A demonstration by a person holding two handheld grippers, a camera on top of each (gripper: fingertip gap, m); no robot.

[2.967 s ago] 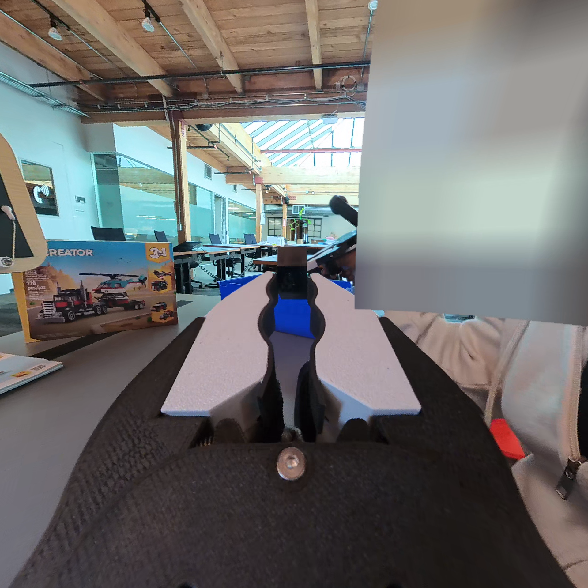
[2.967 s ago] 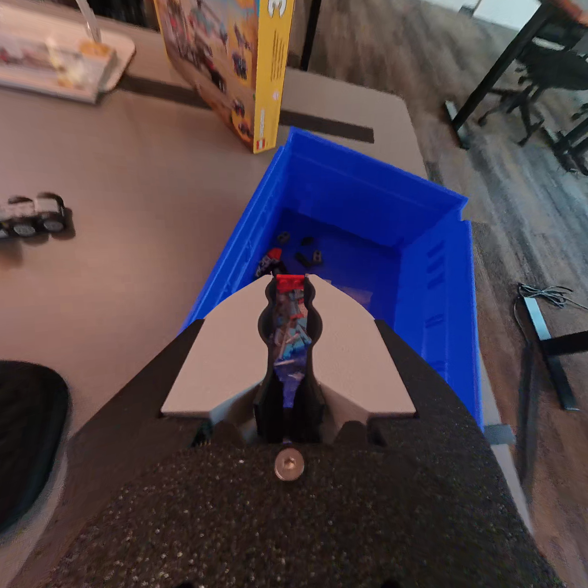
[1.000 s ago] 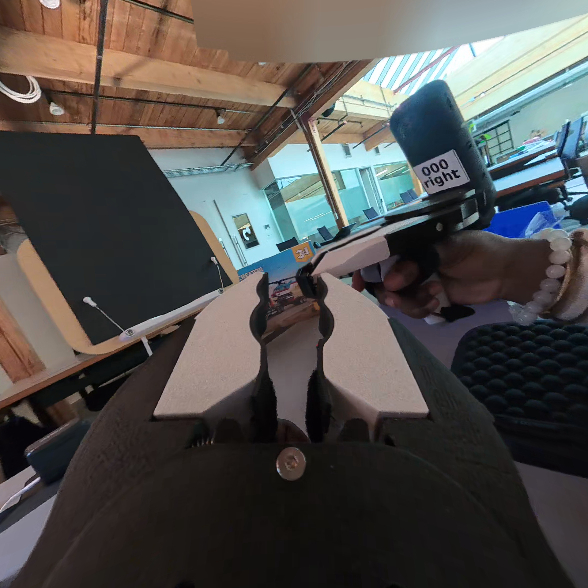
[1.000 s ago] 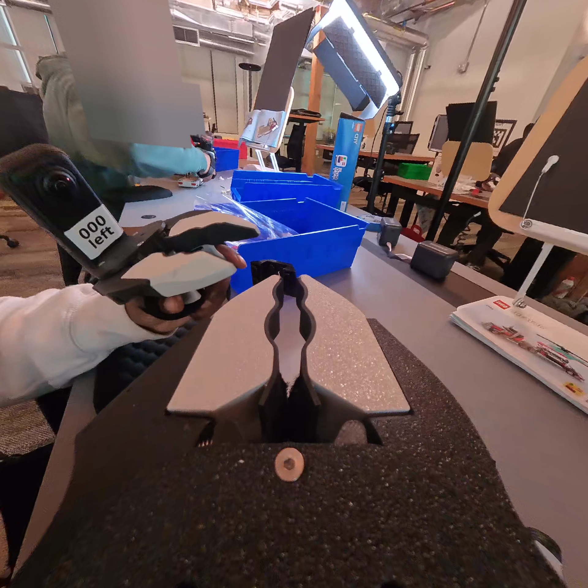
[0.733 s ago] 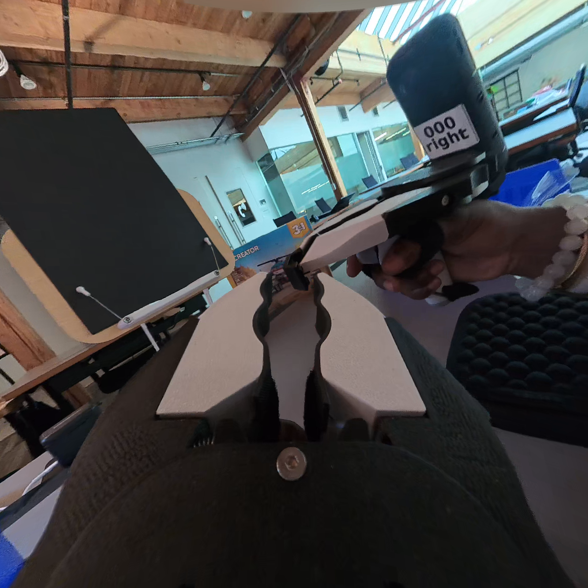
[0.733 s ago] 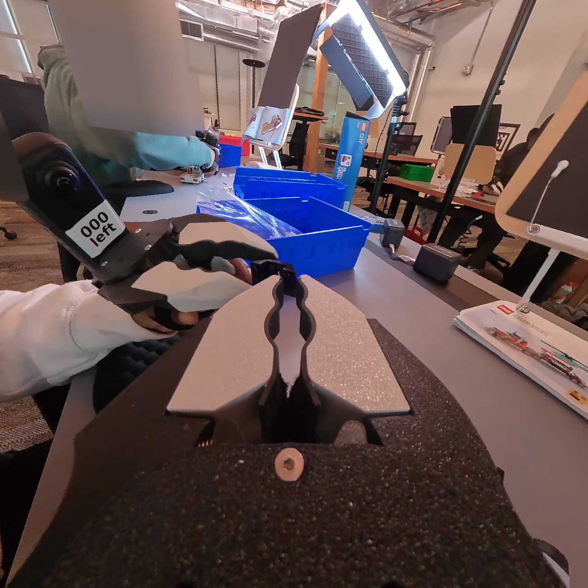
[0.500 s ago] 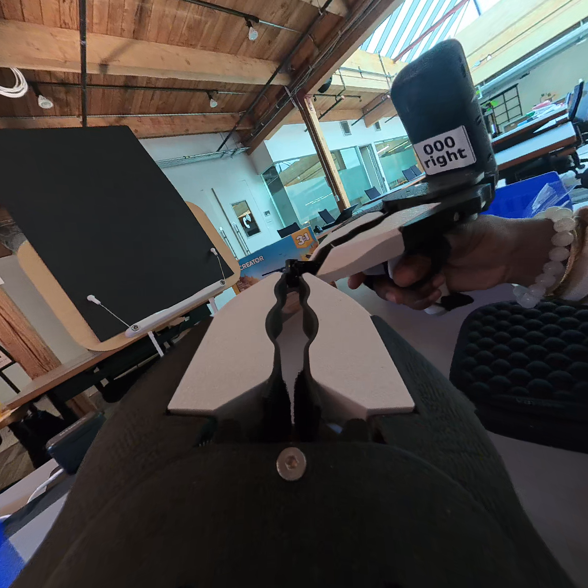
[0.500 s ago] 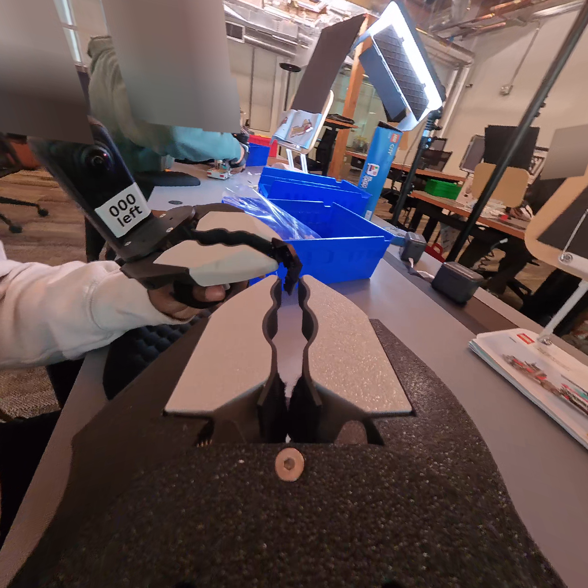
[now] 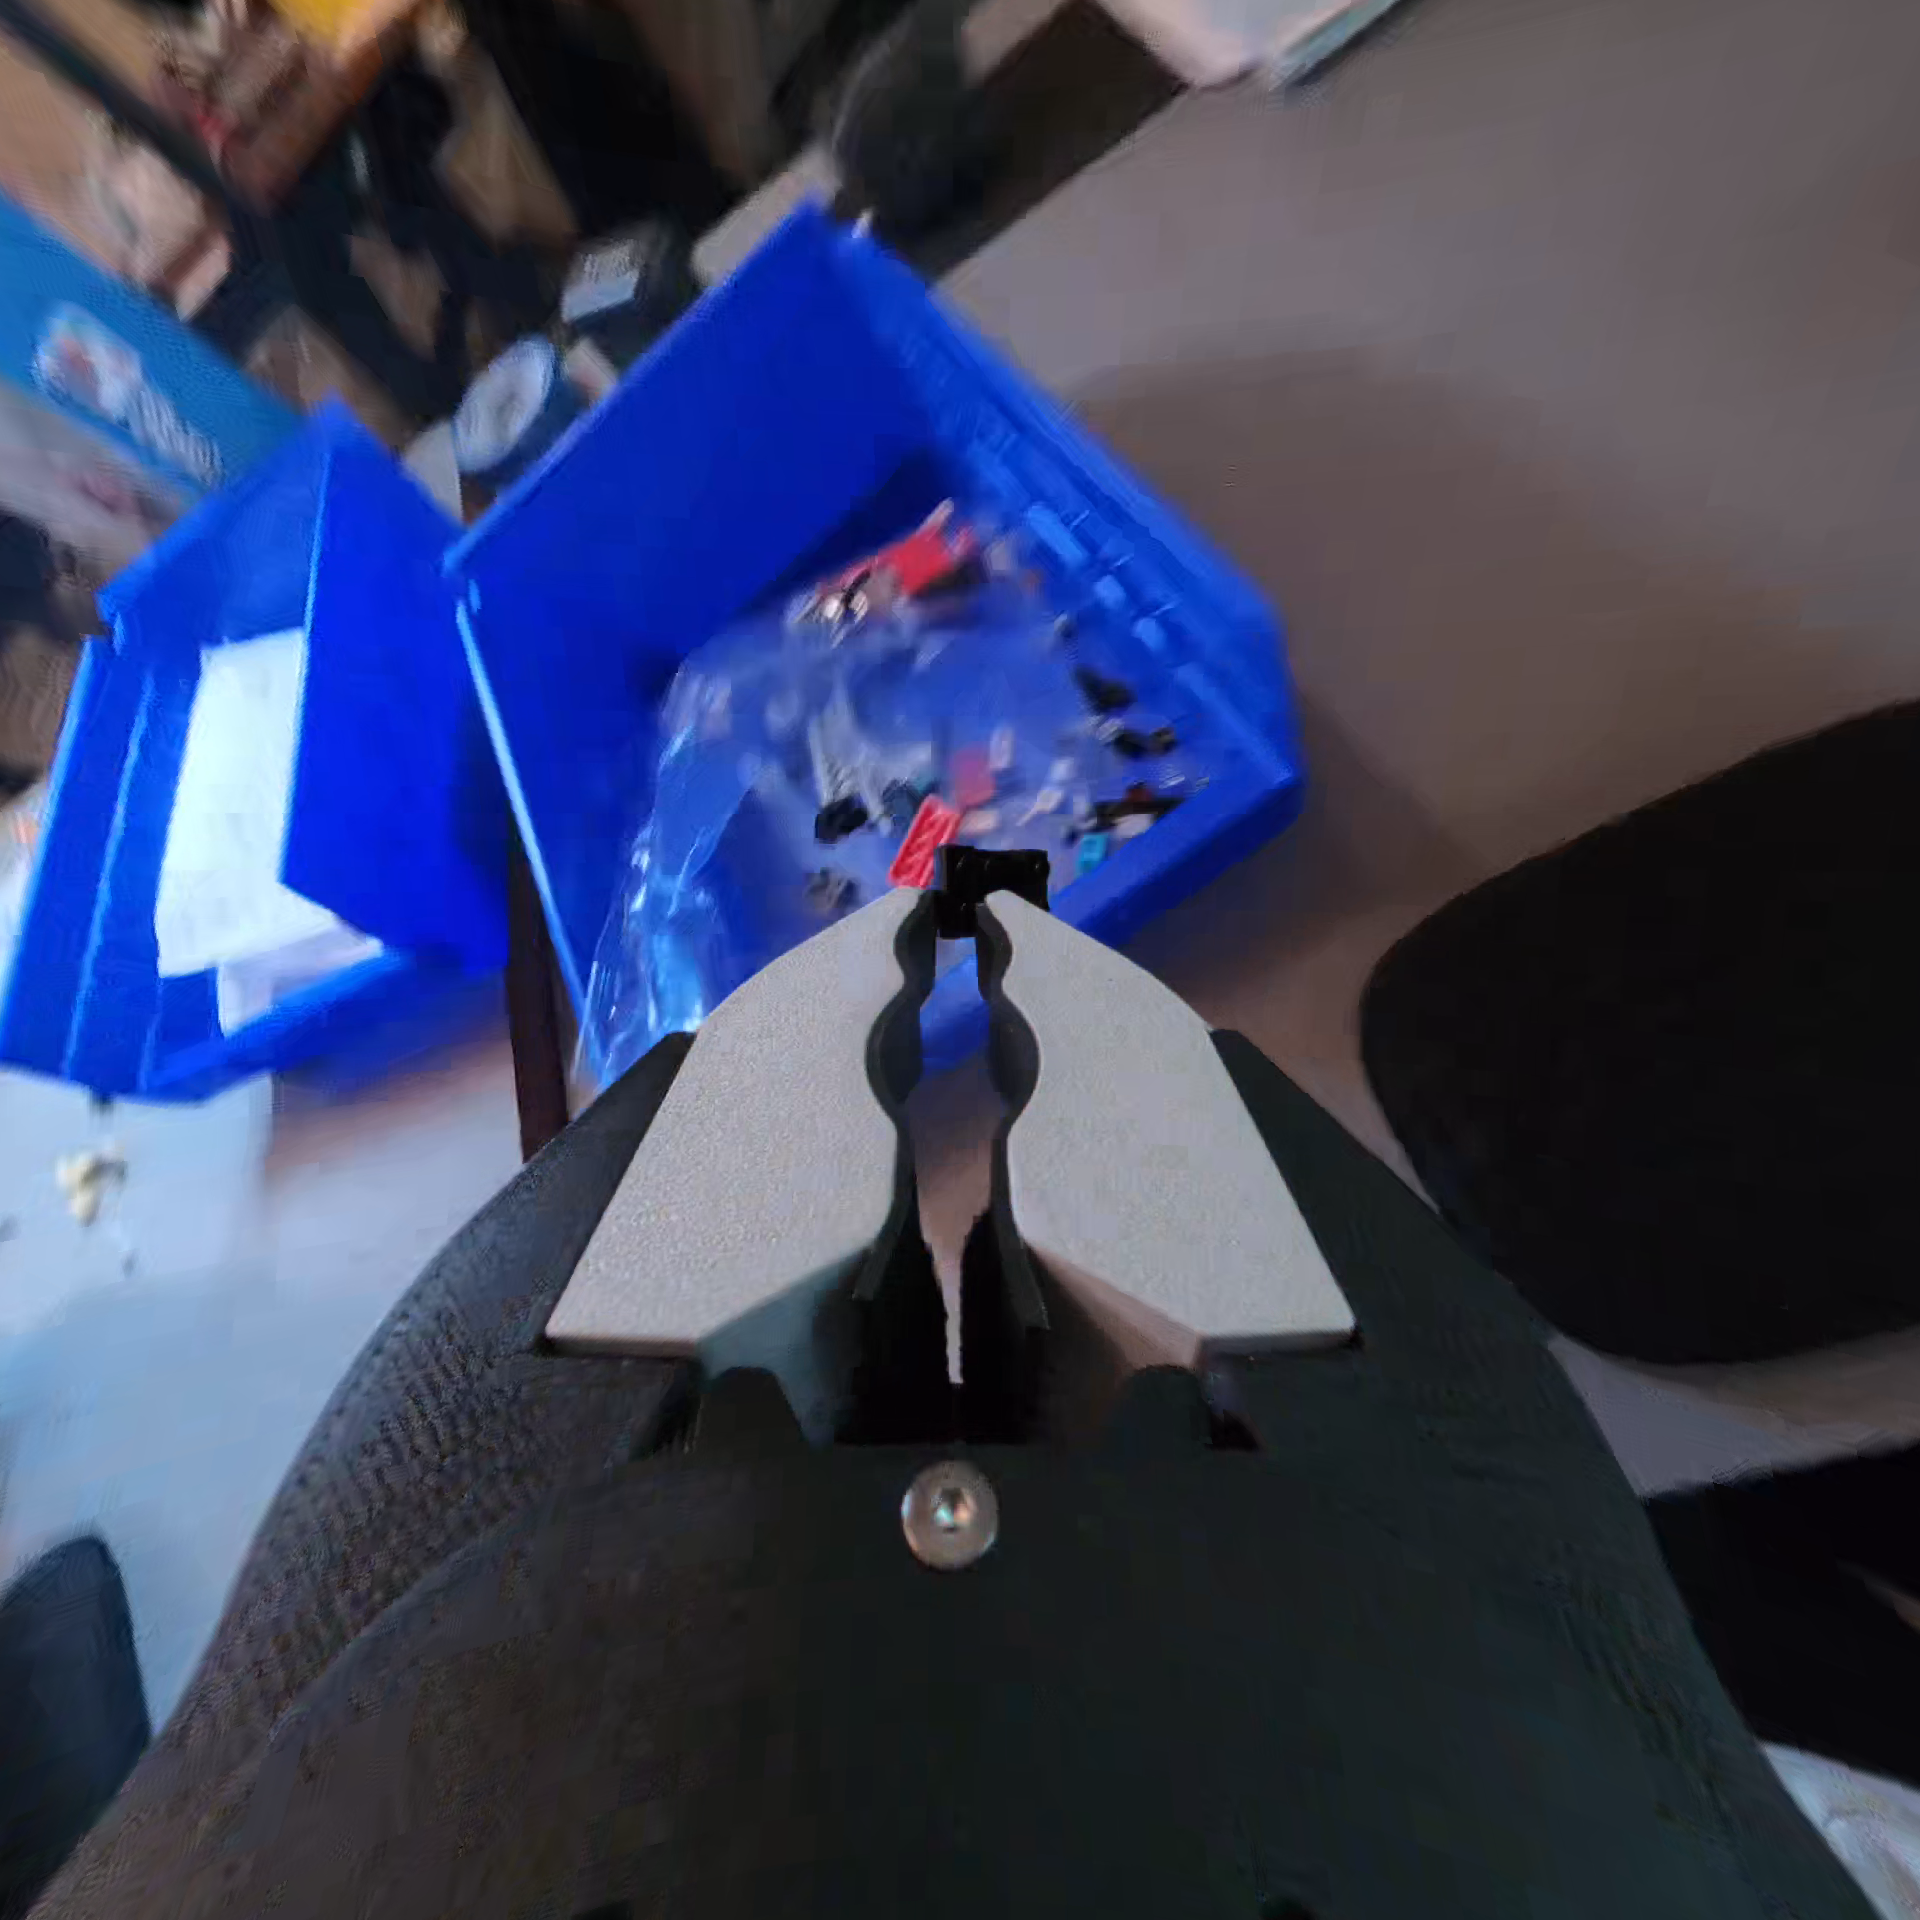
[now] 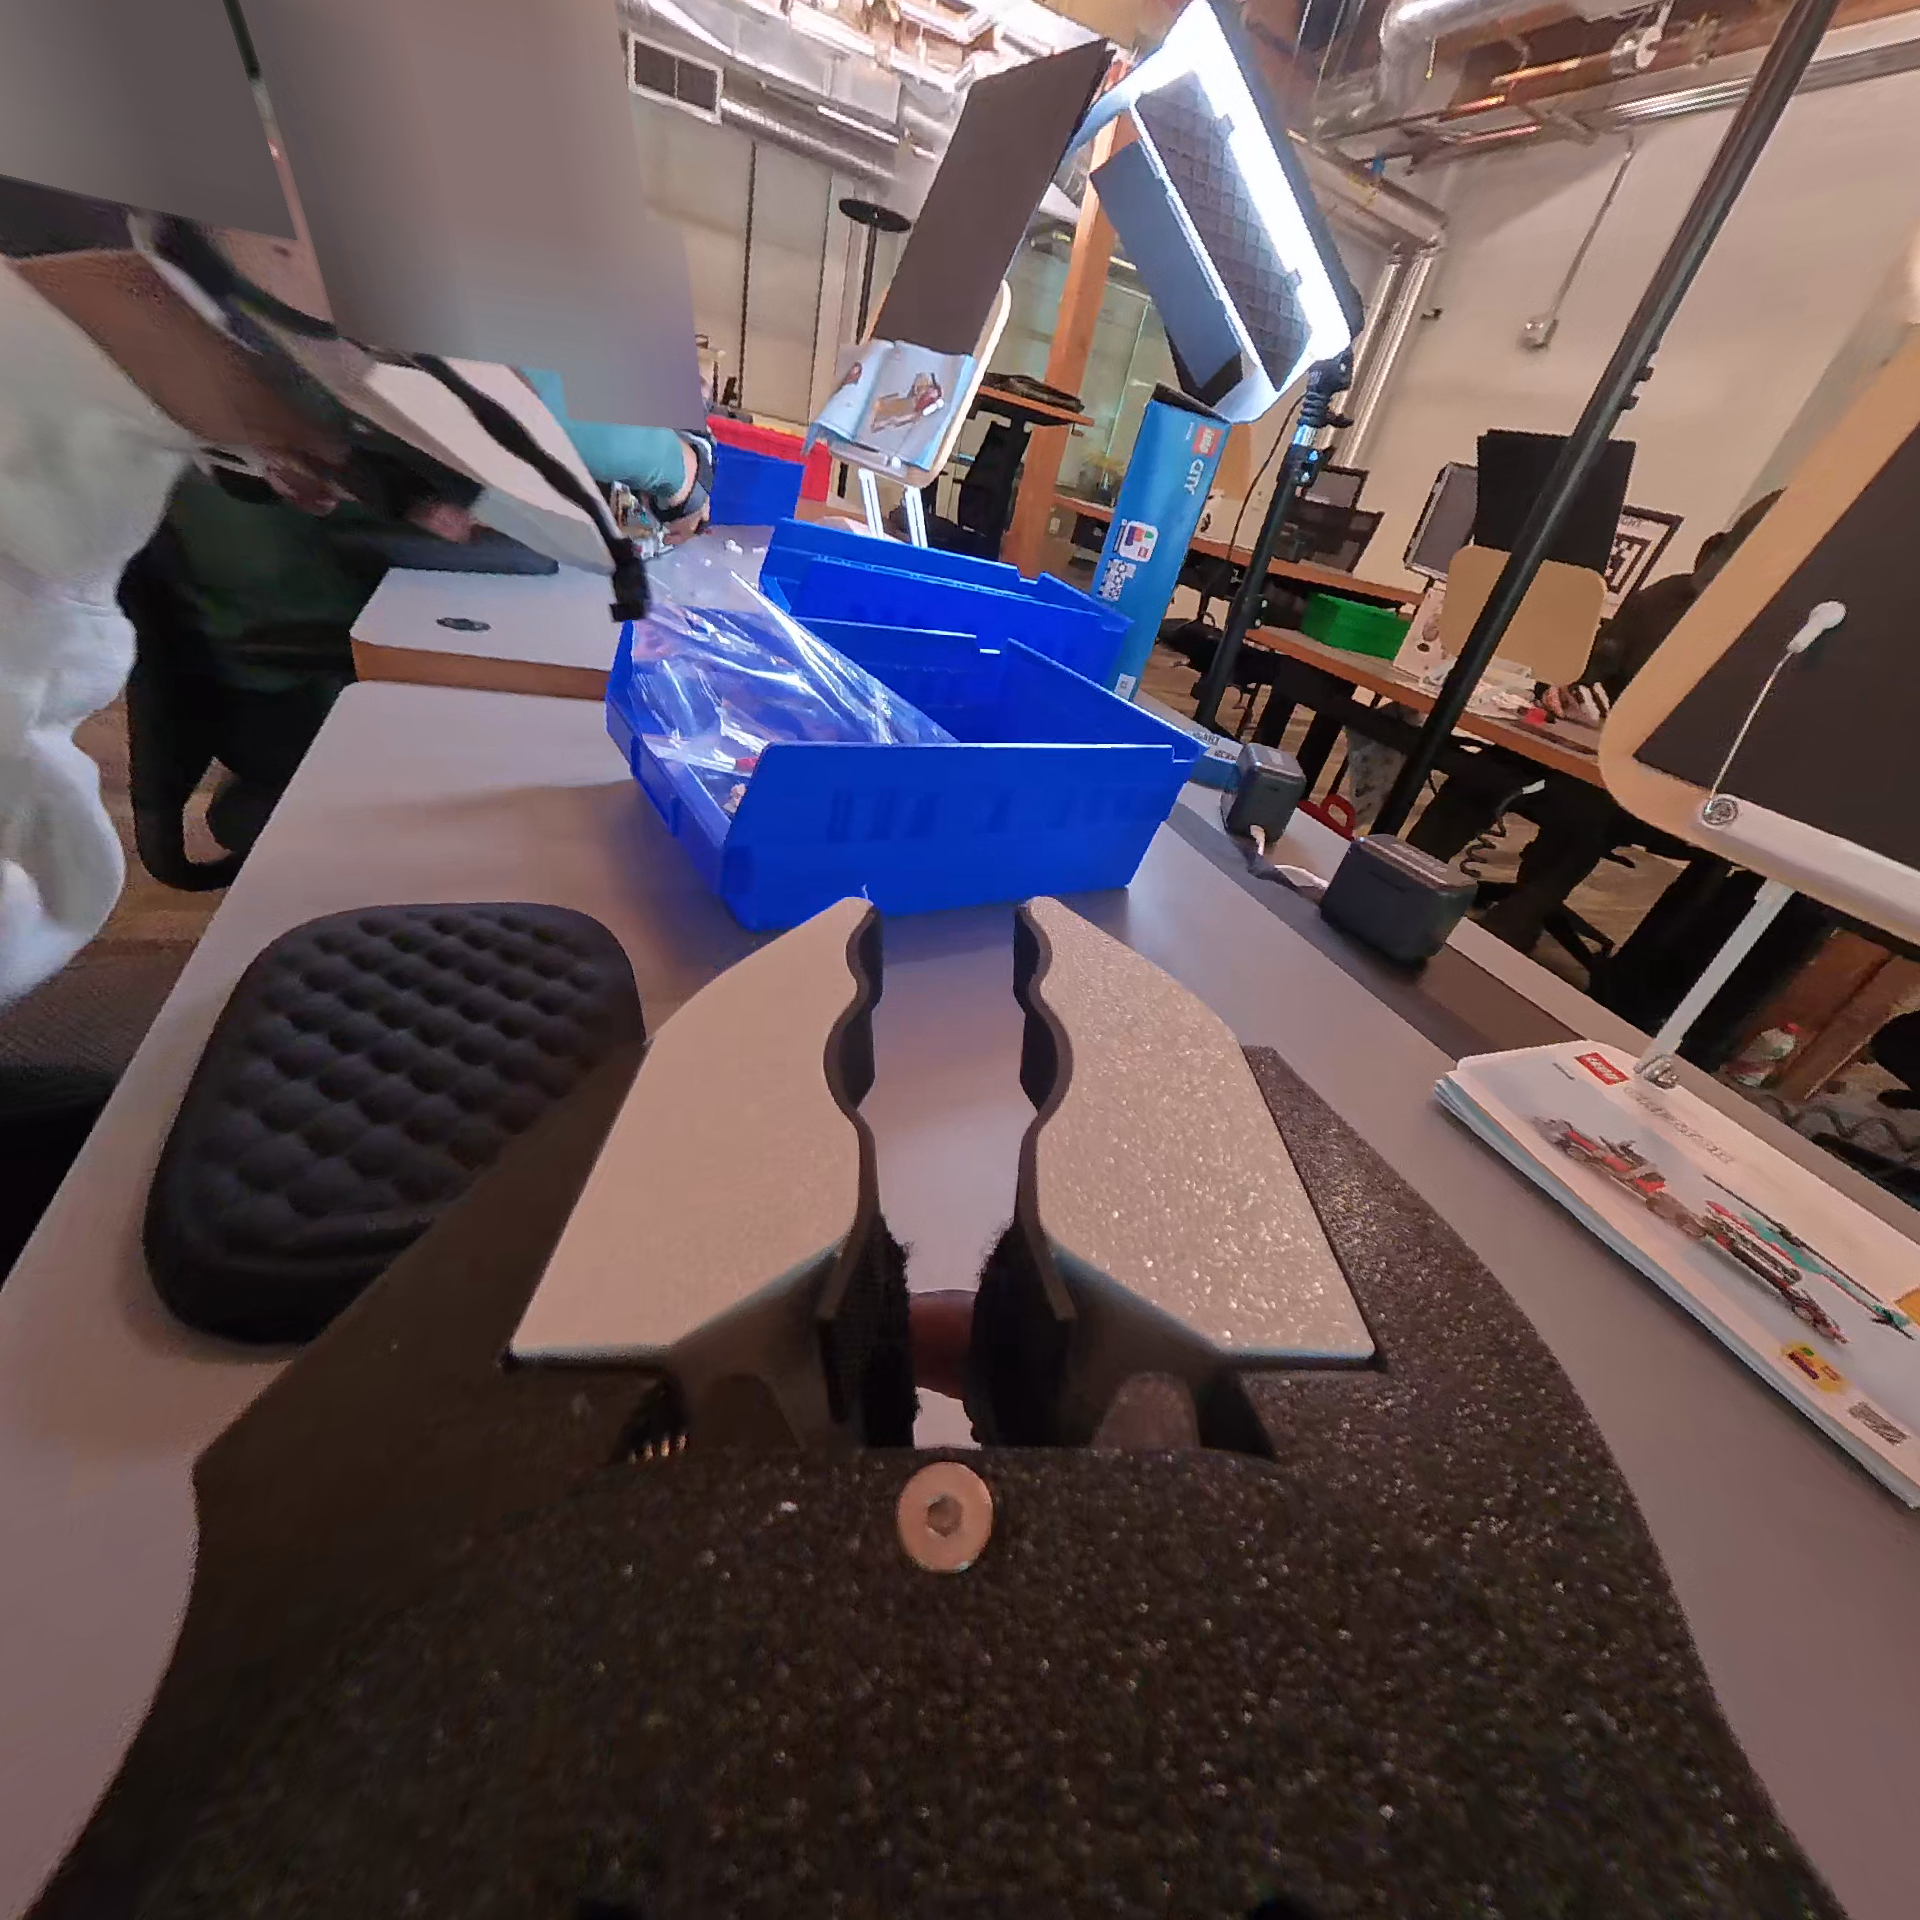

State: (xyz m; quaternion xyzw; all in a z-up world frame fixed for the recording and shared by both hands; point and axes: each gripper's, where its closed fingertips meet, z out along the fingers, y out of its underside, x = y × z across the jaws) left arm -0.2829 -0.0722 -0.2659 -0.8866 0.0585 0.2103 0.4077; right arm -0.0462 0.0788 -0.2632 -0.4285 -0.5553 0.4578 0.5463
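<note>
My left gripper is shut on a small black piece that sticks out past its fingertips. It hangs above the near edge of a blue bin that holds several loose small pieces, a red piece and a clear plastic bag. The right wrist view shows this gripper at the upper left with the black piece at its tip, above the bin. My right gripper is open and empty, low over the grey table just short of the bin.
A second blue bin with white sheets stands left of the first. A black padded rest lies on the table at the left. An instruction booklet lies at the right. Small grey boxes sit behind the bin. The tips of one gripper are about 30 centimeters away from the tips of the other.
The right gripper held the black piece out; the left gripper shut on it. The right gripper then opened and let go. The left gripper swung over the blue bin with the piece.
</note>
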